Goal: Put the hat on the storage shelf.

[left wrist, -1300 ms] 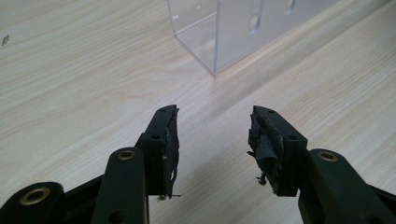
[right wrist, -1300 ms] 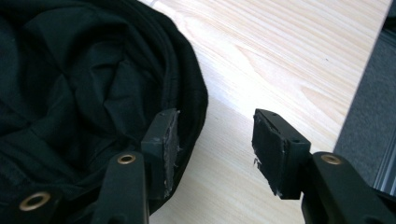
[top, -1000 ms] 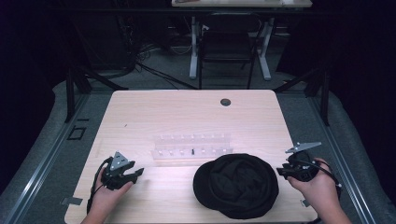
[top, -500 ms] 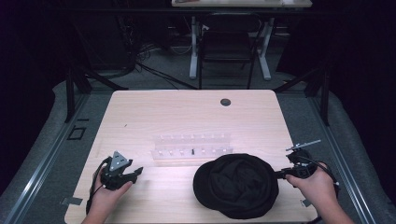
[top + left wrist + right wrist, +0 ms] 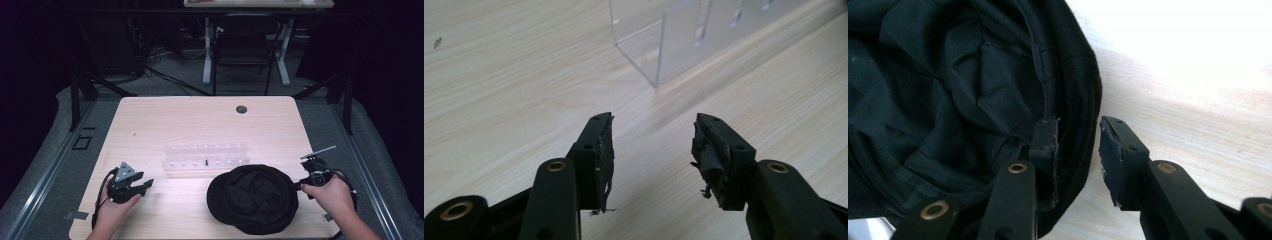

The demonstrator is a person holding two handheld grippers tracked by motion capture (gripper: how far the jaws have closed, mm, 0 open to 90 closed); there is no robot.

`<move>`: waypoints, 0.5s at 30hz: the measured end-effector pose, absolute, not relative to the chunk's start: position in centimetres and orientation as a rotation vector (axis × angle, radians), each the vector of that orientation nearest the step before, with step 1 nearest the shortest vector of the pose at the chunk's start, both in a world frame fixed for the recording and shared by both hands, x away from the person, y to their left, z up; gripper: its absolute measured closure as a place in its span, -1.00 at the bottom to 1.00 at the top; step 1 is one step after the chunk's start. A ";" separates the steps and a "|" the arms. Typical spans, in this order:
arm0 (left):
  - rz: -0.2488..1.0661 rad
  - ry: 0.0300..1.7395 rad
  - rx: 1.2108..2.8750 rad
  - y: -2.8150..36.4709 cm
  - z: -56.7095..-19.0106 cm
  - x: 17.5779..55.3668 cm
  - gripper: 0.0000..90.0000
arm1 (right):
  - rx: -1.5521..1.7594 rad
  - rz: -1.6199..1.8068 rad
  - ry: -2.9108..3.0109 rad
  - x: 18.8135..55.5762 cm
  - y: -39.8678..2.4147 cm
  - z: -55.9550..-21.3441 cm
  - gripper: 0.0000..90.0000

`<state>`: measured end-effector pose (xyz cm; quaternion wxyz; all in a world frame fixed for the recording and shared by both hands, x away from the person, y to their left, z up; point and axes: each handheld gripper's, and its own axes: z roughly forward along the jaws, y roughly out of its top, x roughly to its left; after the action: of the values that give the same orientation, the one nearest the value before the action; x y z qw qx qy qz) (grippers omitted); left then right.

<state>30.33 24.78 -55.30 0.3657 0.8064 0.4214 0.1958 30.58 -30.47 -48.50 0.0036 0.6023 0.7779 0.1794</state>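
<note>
A black fabric cap (image 5: 252, 197) lies with its opening up on the wooden table (image 5: 200, 120), at the front right. My right gripper (image 5: 297, 187) is at the cap's right rim and stands open. In the right gripper view, the right gripper (image 5: 1078, 147) straddles the cap's rim (image 5: 1075, 100), one jaw inside the cap (image 5: 948, 90) and the other outside over bare wood. My left gripper (image 5: 145, 184) rests open at the front left, with nothing between its fingers. In the left gripper view, the left gripper (image 5: 651, 132) points at the corner of a clear acrylic rack (image 5: 664, 45).
The clear acrylic rack (image 5: 205, 157) stands across the middle of the table, just behind the cap. A small dark round hole (image 5: 241, 109) sits near the table's far edge. A chair (image 5: 242, 55) and desk legs stand on the floor beyond.
My right gripper has moved left and down to the cap's rim, so its jaws now straddle it. The left gripper has stayed put.
</note>
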 end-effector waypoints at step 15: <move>0.495 1.099 2.091 24.8 -55.5 30.4 0.13 | 2.045 0.504 2.436 31.5 -30.6 -49.7 0.56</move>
<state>30.36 24.84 -55.49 0.3562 0.8095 0.4255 0.1917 31.53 -30.58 -49.69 -0.0392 0.6345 0.7560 0.1563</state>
